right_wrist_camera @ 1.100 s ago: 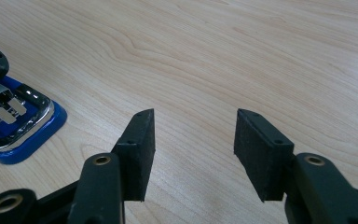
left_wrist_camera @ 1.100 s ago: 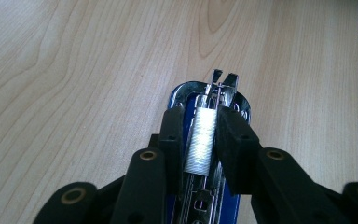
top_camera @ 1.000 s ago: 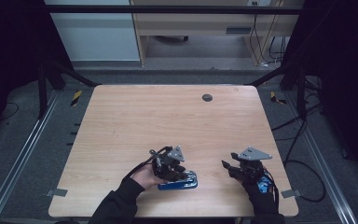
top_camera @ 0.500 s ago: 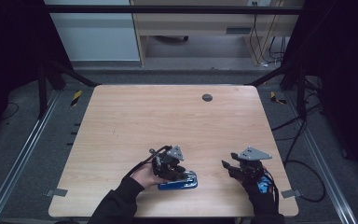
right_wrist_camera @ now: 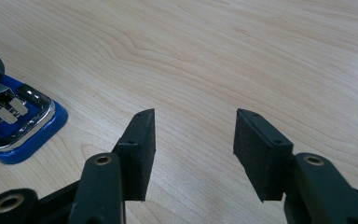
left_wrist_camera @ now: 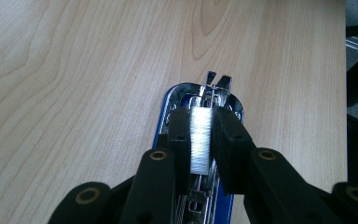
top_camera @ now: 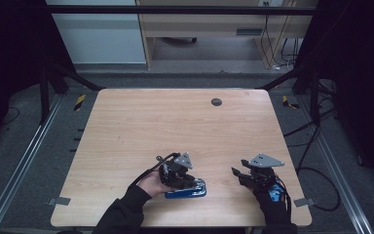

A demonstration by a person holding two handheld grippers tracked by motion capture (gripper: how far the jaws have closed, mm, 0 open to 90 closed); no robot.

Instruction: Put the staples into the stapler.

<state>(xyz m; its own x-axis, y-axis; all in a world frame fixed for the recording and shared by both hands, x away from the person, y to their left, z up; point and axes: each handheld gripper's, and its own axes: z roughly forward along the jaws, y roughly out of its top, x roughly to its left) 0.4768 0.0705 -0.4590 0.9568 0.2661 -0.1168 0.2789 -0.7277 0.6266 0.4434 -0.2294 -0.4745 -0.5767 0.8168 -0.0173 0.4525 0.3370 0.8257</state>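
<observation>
A blue stapler (top_camera: 189, 191) lies opened up near the table's front edge, its chrome staple channel (left_wrist_camera: 189, 95) bared. My left gripper (top_camera: 177, 173) hangs right over it. Its jaws have just been closing, and in the left gripper view the gripper (left_wrist_camera: 201, 122) has its pads pressed on a silvery strip of staples (left_wrist_camera: 200, 140) held above the channel. My right gripper (top_camera: 241, 173) sits to the right of the stapler, low over the wood. In the right gripper view it (right_wrist_camera: 193, 140) is open with bare table between its pads, and the stapler (right_wrist_camera: 21, 128) lies off to its left.
The light wooden table (top_camera: 175, 126) has a small dark round insert (top_camera: 216, 102) near its far edge. Metal rails run along both sides of the table, and cables (top_camera: 316, 170) lie on the floor at the right.
</observation>
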